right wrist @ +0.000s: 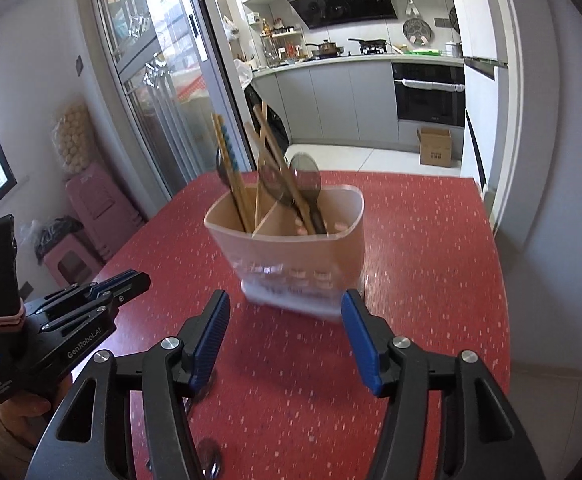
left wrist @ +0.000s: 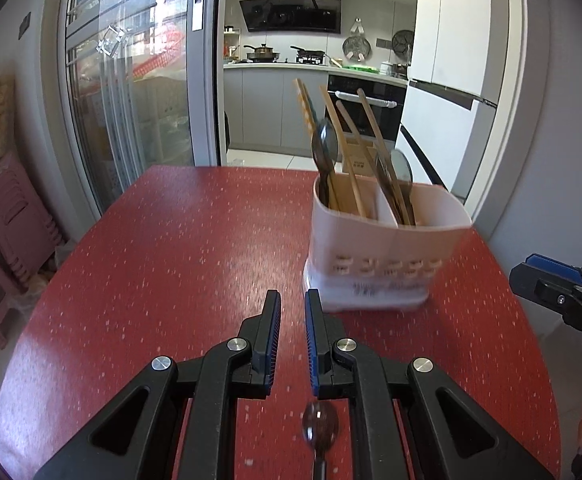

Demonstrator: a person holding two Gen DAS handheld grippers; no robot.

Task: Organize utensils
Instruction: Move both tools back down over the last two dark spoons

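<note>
A beige two-compartment utensil holder (left wrist: 387, 248) stands on the red table (left wrist: 179, 248), also in the right wrist view (right wrist: 295, 264). It holds wooden chopsticks (left wrist: 347, 160) and dark spoons (left wrist: 324, 144). A loose dark spoon (left wrist: 319, 426) lies on the table below my left gripper (left wrist: 292, 320), whose jaws stand a narrow gap apart with nothing between them. My right gripper (right wrist: 285, 320) is open and empty, just in front of the holder. The left gripper also shows in the right wrist view (right wrist: 125, 282).
The table's far edge (right wrist: 371, 174) meets a kitchen doorway with a sliding glass door (left wrist: 131, 100). Pink stools (left wrist: 7, 216) stand left of the table. A cardboard box (right wrist: 435, 146) sits on the kitchen floor.
</note>
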